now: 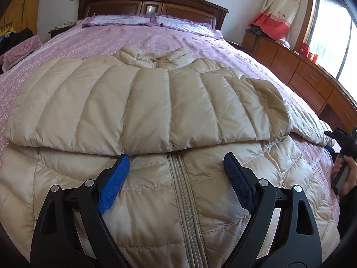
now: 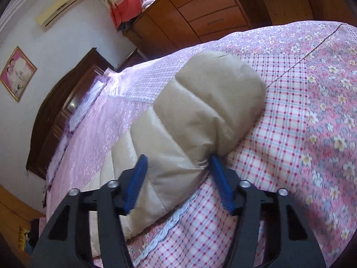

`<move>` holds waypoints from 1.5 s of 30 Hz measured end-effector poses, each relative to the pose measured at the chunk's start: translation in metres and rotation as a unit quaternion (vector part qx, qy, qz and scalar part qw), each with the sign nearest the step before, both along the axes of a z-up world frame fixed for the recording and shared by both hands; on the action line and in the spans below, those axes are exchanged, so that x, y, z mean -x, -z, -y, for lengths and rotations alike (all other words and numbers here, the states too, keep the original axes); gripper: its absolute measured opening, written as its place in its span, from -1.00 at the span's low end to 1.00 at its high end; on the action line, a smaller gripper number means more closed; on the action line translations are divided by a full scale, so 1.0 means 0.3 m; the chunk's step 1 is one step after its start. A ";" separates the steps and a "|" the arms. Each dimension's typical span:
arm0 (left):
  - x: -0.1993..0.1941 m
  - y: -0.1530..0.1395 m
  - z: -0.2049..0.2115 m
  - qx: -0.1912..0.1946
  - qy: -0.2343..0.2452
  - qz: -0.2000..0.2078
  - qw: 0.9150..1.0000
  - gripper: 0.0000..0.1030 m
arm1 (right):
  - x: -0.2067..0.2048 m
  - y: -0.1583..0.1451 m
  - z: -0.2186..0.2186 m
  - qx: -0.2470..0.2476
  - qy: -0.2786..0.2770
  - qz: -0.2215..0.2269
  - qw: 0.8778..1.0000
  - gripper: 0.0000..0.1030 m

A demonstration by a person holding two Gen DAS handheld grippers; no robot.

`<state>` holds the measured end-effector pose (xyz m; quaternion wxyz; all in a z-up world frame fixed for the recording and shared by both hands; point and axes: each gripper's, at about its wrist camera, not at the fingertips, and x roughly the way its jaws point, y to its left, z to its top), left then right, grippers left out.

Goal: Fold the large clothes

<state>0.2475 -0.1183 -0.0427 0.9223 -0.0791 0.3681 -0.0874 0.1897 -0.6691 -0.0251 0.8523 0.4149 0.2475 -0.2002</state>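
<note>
A beige quilted down jacket [image 1: 145,102] lies front-up on the bed, zipper [image 1: 185,201] toward me, one sleeve [image 1: 111,111] folded across the chest. My left gripper [image 1: 176,160] is open above the jacket's lower front, empty. In the right wrist view the other sleeve [image 2: 200,116] stretches out over the bed edge. My right gripper [image 2: 177,160] has its blue fingers [image 2: 138,178] on either side of that sleeve, pressing into it. The right gripper and hand also show in the left wrist view [image 1: 341,147].
The bed has a pink floral cover [image 1: 138,38], a checked sheet [image 2: 279,134], purple pillows [image 1: 125,20] and a dark wooden headboard [image 1: 151,0]. A wooden drawer cabinet [image 1: 301,76] runs along the right under a window. Clothes are piled at the left [image 1: 15,44].
</note>
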 end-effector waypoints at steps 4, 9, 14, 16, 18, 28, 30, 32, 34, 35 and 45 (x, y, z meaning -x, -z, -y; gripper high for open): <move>0.021 -0.010 -0.022 0.028 0.002 0.008 1.000 0.67 | 0.044 -0.048 0.024 0.034 0.021 0.025 0.999 -0.69; 0.035 -0.008 -0.035 0.043 0.000 0.006 0.999 0.67 | 0.029 -0.129 -0.006 0.075 -0.001 0.057 0.996 -0.97; 0.040 -0.004 -0.032 0.046 0.001 0.006 0.999 0.67 | 0.043 -0.134 0.019 0.062 0.011 0.061 0.996 -0.97; 0.041 -0.005 -0.032 0.047 0.001 0.006 0.999 0.67 | 0.038 -0.143 0.031 0.062 0.007 0.067 0.996 -0.98; 0.042 -0.006 -0.032 0.050 0.001 0.006 0.999 0.67 | 0.024 -0.151 0.034 0.058 -0.002 0.083 0.995 -0.98; 0.050 -0.017 -0.054 0.065 0.003 0.000 0.998 0.68 | -0.033 -0.404 -0.302 0.207 -0.117 0.157 0.959 -0.99; 0.054 -0.029 -0.073 0.066 -0.003 0.002 0.998 0.68 | -0.045 -0.442 -0.389 0.228 -0.141 0.168 0.949 -0.99; 0.058 -0.026 -0.107 0.077 -0.012 -0.007 0.997 0.68 | -0.051 -0.470 -0.485 0.254 -0.169 0.178 0.936 -0.99; 0.061 -0.024 -0.133 0.083 -0.017 -0.011 0.996 0.68 | -0.060 -0.485 -0.576 0.281 -0.197 0.182 0.921 -0.99; 0.065 -0.025 -0.144 0.082 -0.019 -0.011 0.996 0.68 | -0.062 -0.490 -0.632 0.301 -0.211 0.182 0.912 -0.99; 0.116 -0.020 -0.234 0.086 -0.038 -0.013 0.995 0.68 | -0.131 -0.310 -1.067 0.360 -0.428 0.135 0.818 -0.99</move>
